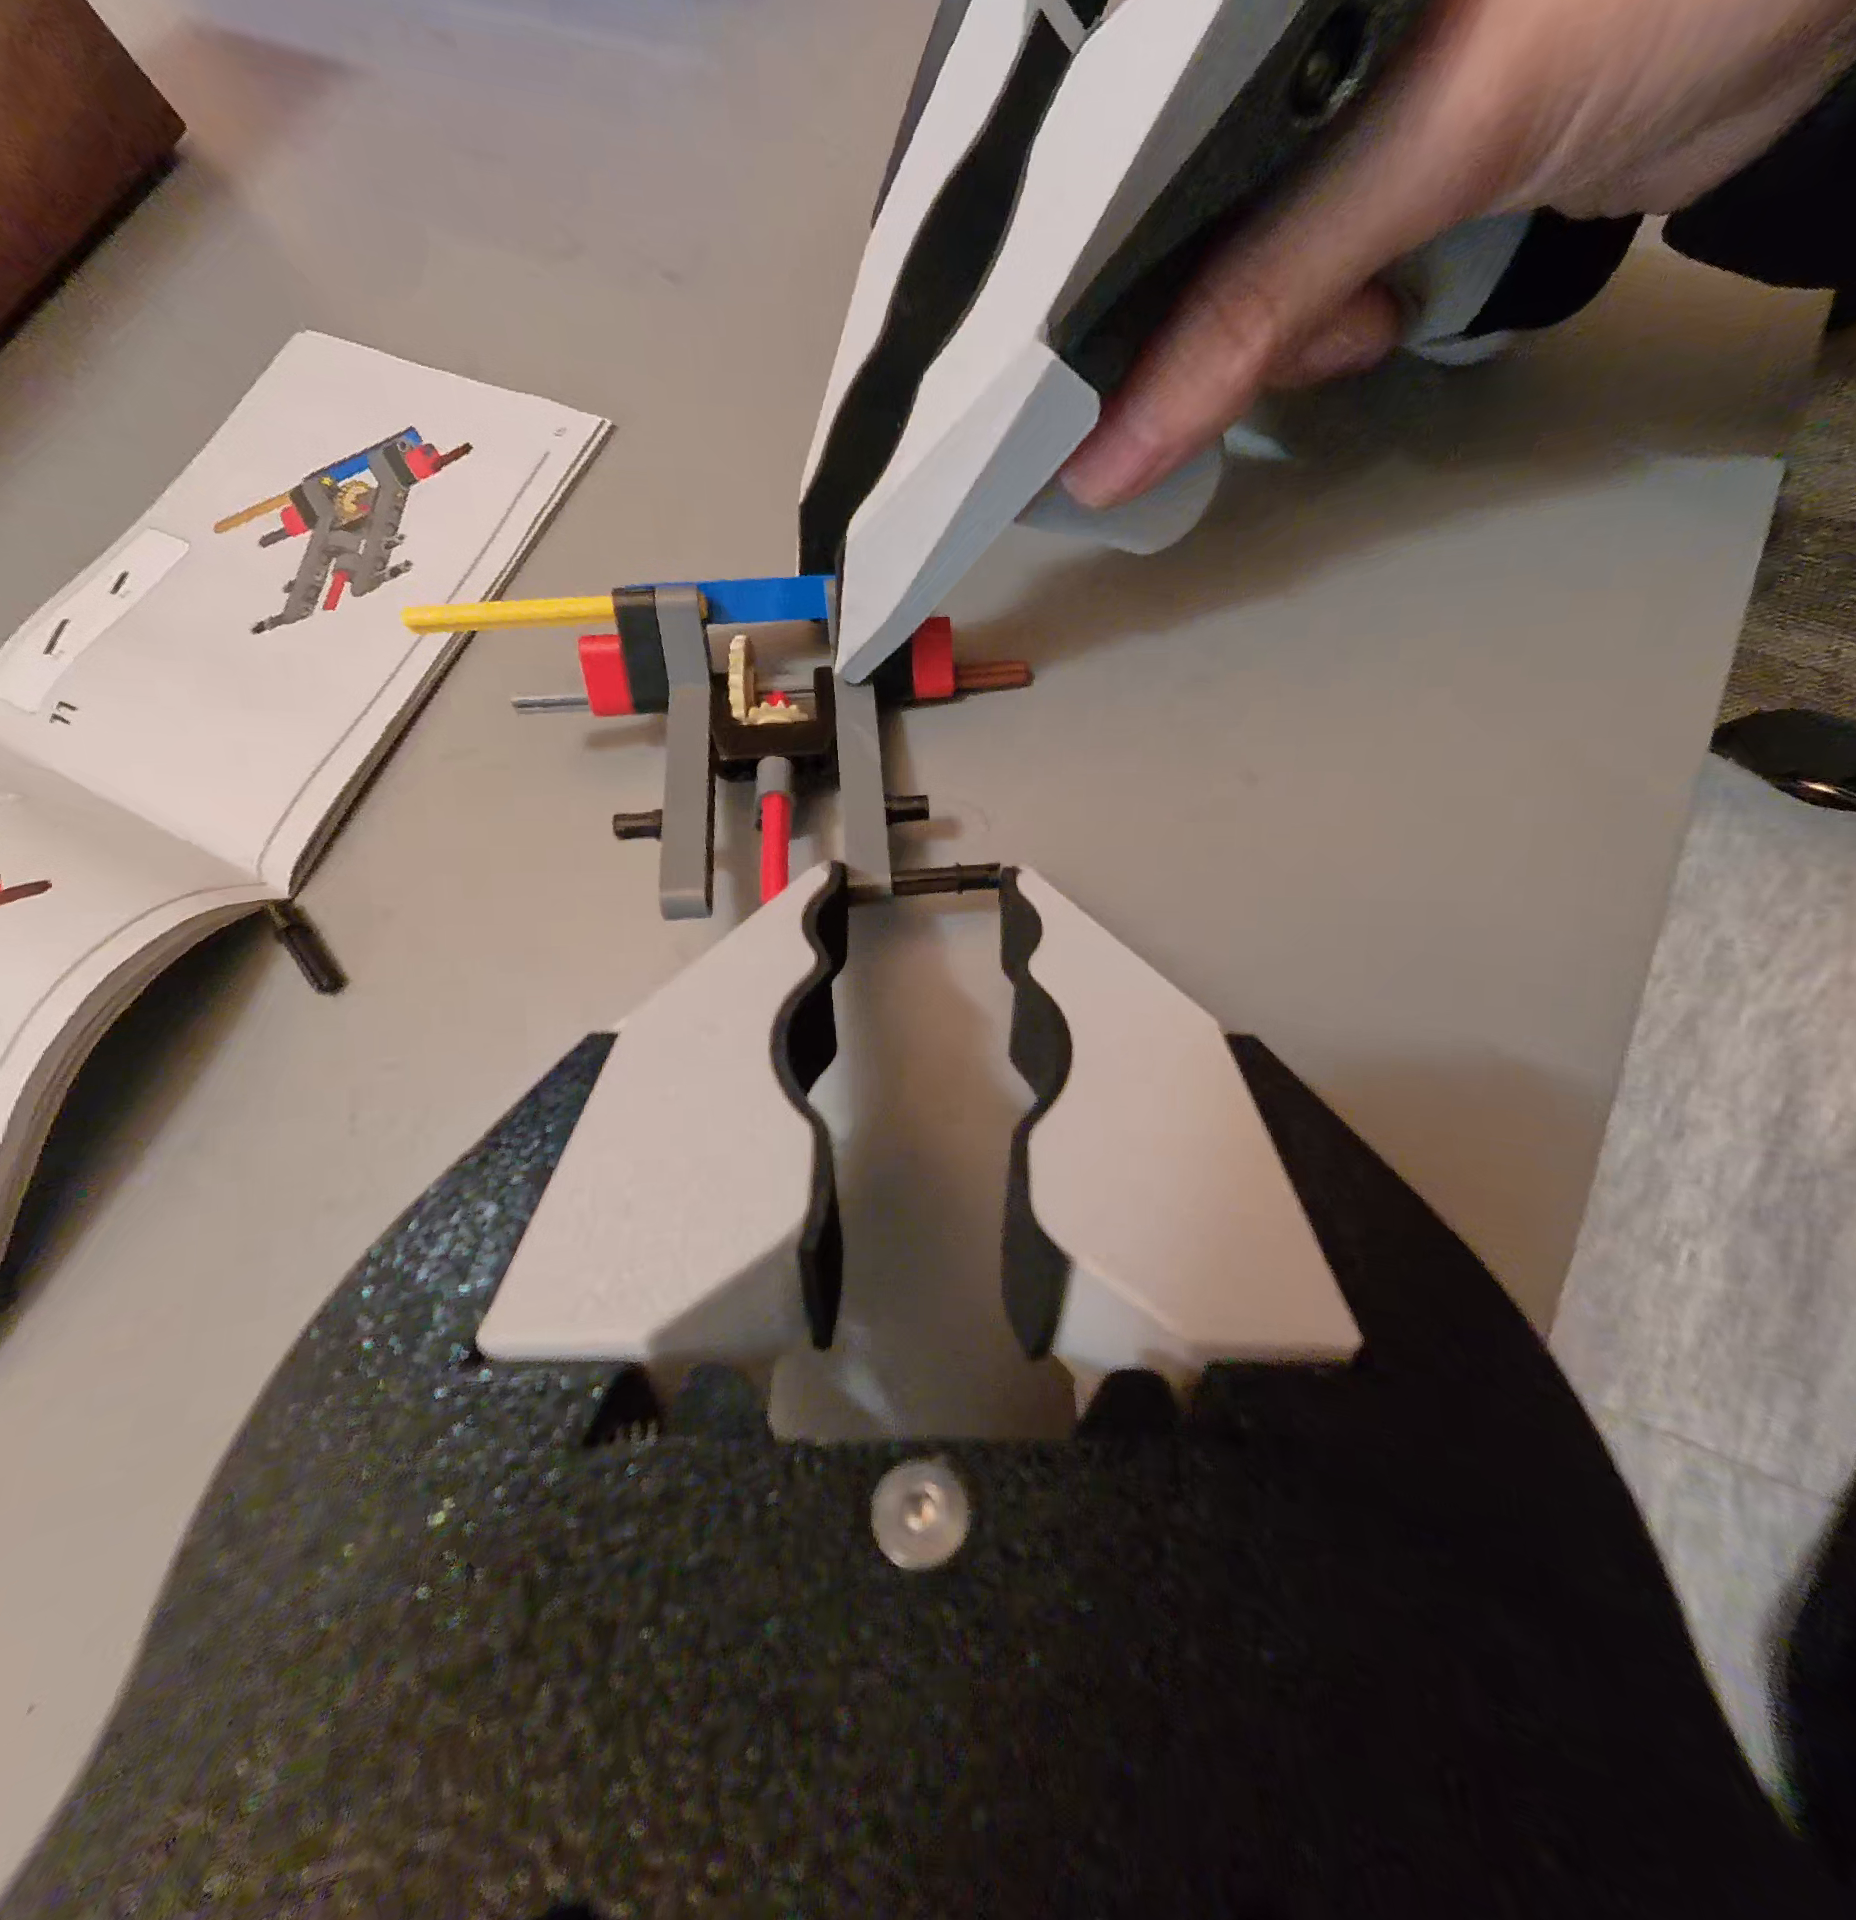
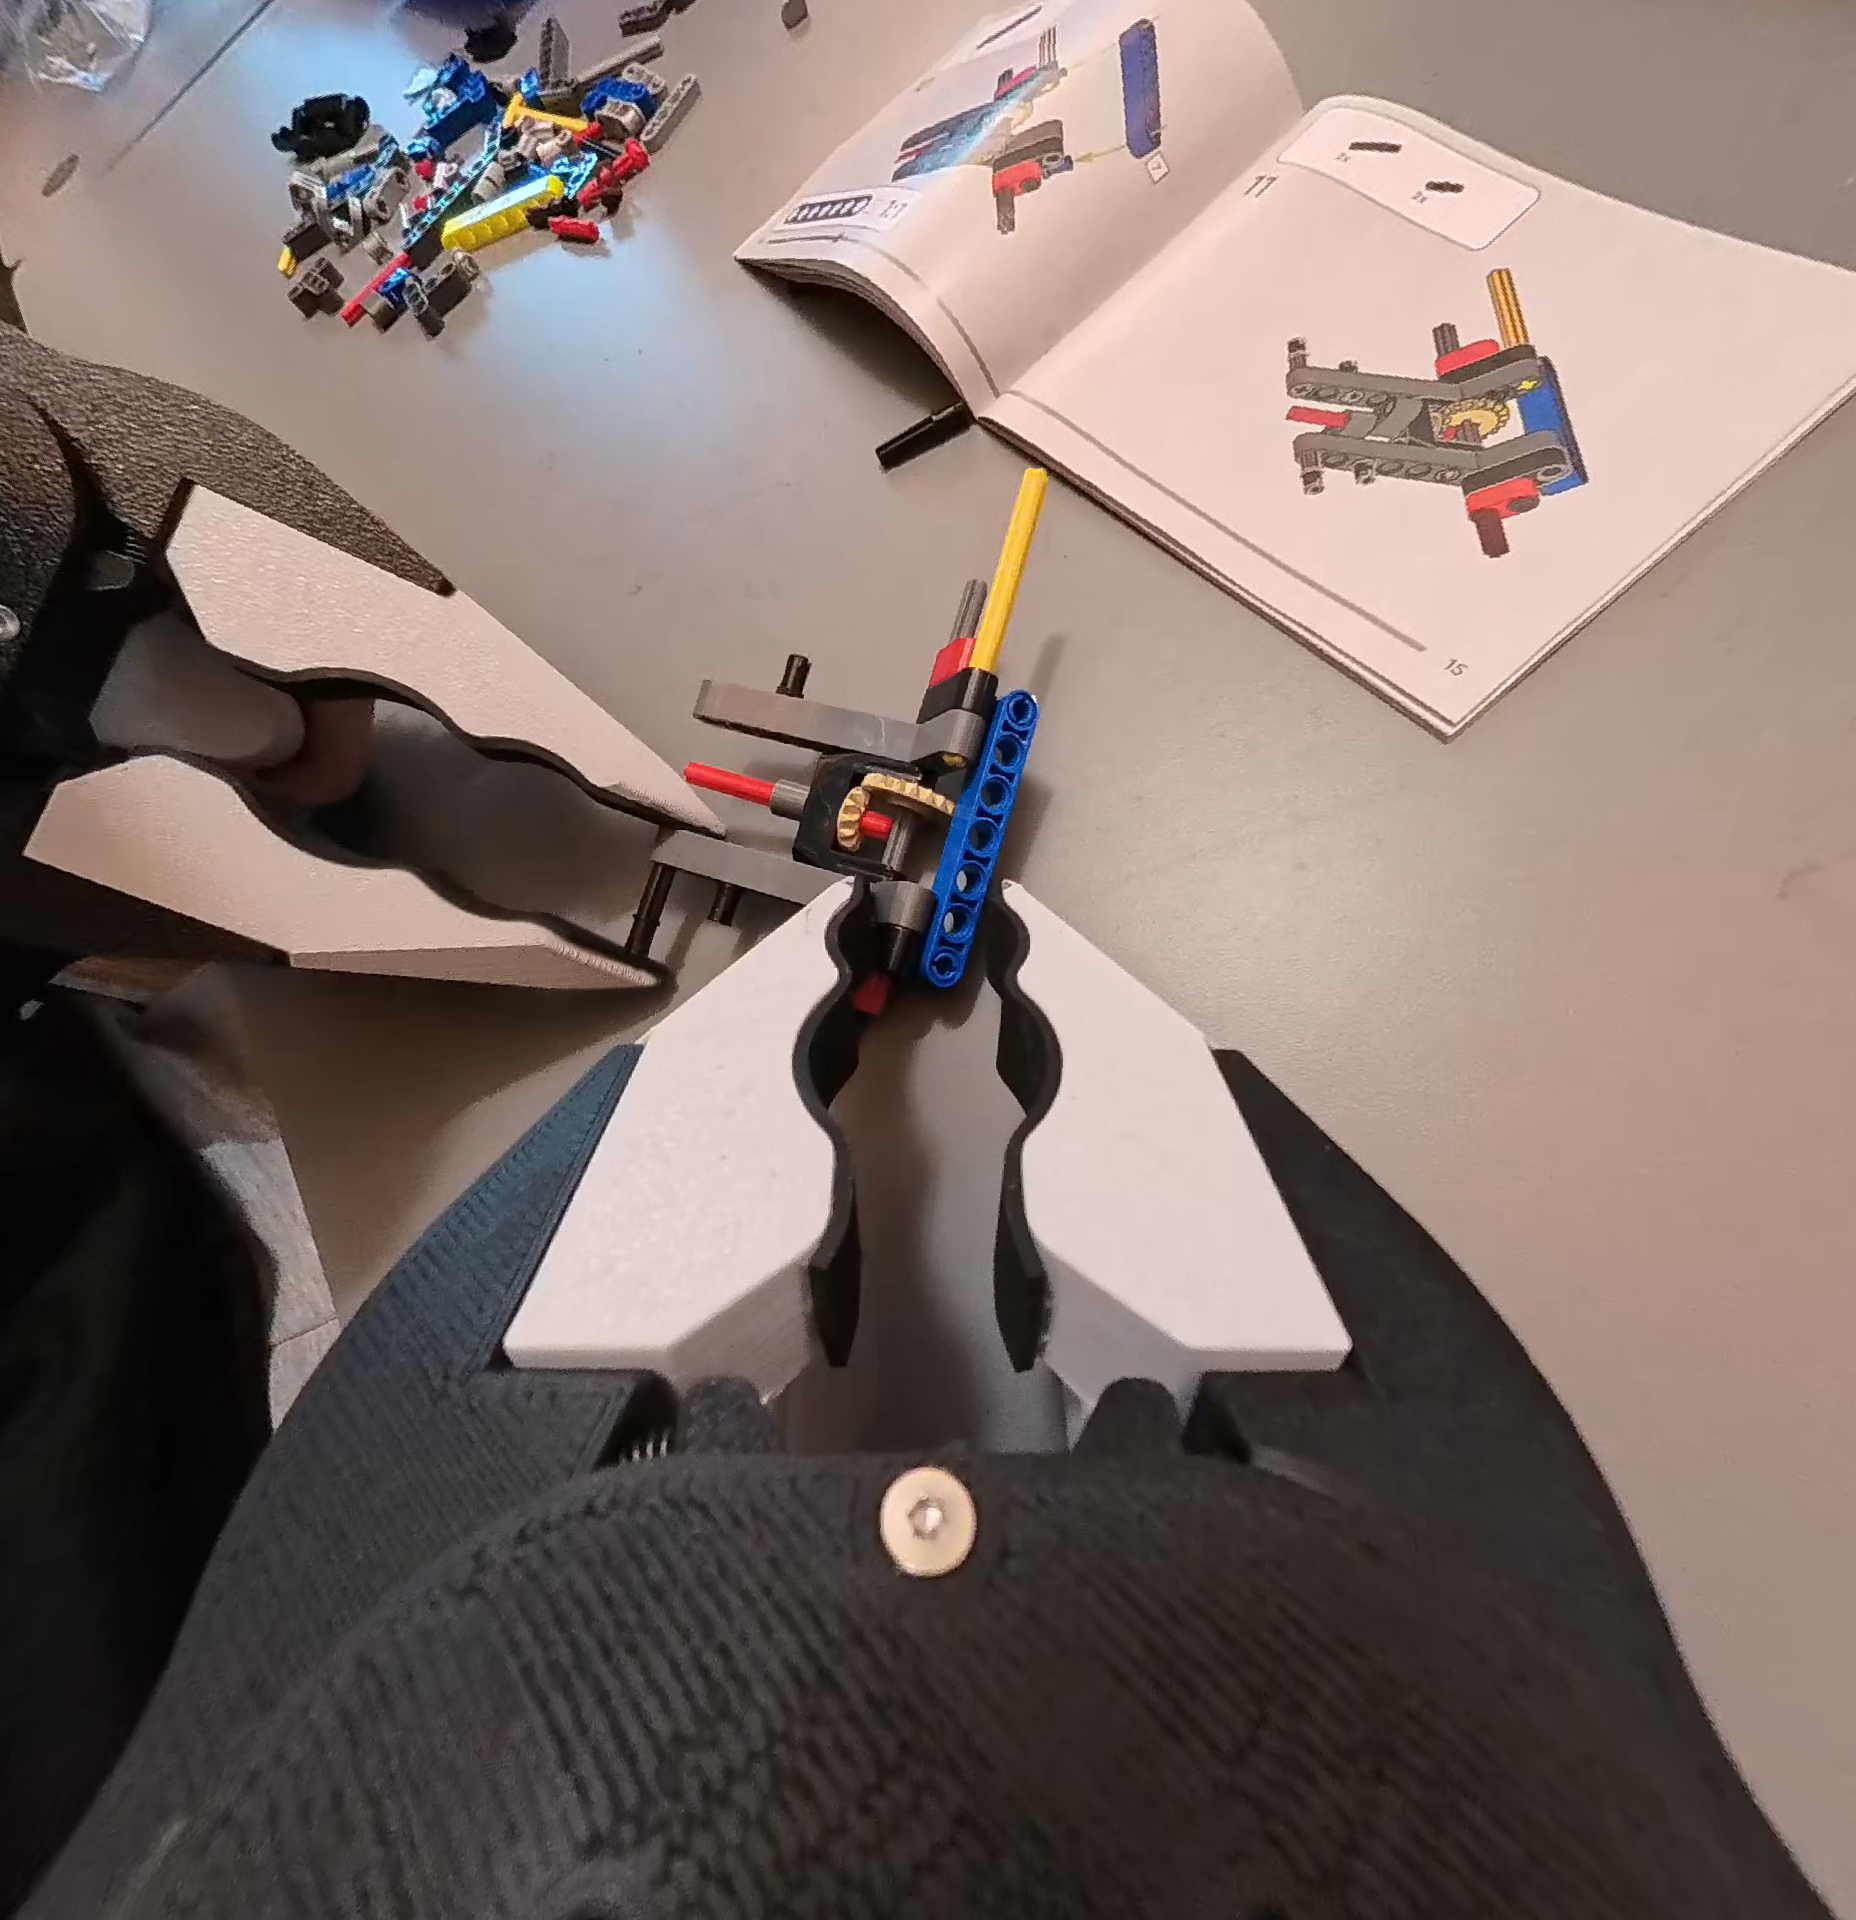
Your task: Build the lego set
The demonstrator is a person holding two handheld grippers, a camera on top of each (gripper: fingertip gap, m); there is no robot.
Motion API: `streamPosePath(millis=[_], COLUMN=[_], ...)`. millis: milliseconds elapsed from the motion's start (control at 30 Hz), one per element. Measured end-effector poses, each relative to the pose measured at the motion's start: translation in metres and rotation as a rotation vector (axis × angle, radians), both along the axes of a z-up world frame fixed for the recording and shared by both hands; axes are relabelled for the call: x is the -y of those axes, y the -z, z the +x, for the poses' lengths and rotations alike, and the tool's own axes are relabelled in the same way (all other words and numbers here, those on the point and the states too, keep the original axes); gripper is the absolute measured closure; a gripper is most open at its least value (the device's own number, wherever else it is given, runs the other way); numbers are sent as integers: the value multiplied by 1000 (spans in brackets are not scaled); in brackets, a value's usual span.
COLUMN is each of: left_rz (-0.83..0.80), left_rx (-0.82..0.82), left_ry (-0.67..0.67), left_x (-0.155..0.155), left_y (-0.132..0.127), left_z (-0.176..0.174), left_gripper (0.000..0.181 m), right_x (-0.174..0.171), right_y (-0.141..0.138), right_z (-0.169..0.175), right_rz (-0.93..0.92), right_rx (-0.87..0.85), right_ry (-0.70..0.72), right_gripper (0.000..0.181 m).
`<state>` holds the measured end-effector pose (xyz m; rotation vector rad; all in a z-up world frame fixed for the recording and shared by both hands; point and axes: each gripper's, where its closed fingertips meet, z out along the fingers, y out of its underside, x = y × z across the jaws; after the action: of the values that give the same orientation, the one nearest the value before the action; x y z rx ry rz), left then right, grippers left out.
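The half-built lego model [image 1: 768,717] lies flat on the grey counter [image 1: 1267,727], between the two tools and just beside the open instruction booklet [image 2: 1423,416].

The left tool [image 1: 919,883] has its fingers parted around the near end of one grey beam [image 1: 864,790] and the black pin [image 1: 945,879] sticking out of its side. One tip touches the beam and the other sits at the pin's end, so it looks like a loose bracket rather than a firm clench.

The right tool [image 2: 929,904] straddles the end of the blue beam [image 2: 981,831] and the grey and black parts next to it. Its fingers are close on both sides, but I cannot tell whether they press or only frame the parts.

The pile of loose pieces [image 2: 456,177] lies well apart, at the far side of the counter, and a spare black pin [image 2: 919,434] rests at the booklet's edge.

The risks I judge from here:
- If the black pin is being pushed in while the right tool is not truly clamped, the model could slide or pivot on the smooth counter.
- A skewed squeeze could jam the pin crooked.
- The tan gears [image 2: 882,810] and thin yellow rod [image 2: 1012,571] are exposed, so a slipping finger could knock them out of mesh.
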<state>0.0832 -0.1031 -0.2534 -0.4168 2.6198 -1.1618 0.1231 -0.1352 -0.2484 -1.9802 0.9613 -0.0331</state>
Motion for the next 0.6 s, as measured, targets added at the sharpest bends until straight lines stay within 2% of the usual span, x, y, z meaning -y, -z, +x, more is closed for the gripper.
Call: streamPosePath(millis=[367, 500, 600], left_rz=[-2, -35, -31], left_rx=[-32, -89, -74], left_ry=[9, 1, -14], left_x=[0, 3, 2], left_y=[1, 0, 0], left_z=[0, -4, -2], left_gripper=[154, 145, 151], right_x=[0, 0, 0], right_y=[0, 0, 0], right_z=[0, 0, 0], right_rz=[-7, -8, -9], right_rx=[7, 7, 7], right_ry=[-1, 0, 0], right_gripper=[162, 162, 162])
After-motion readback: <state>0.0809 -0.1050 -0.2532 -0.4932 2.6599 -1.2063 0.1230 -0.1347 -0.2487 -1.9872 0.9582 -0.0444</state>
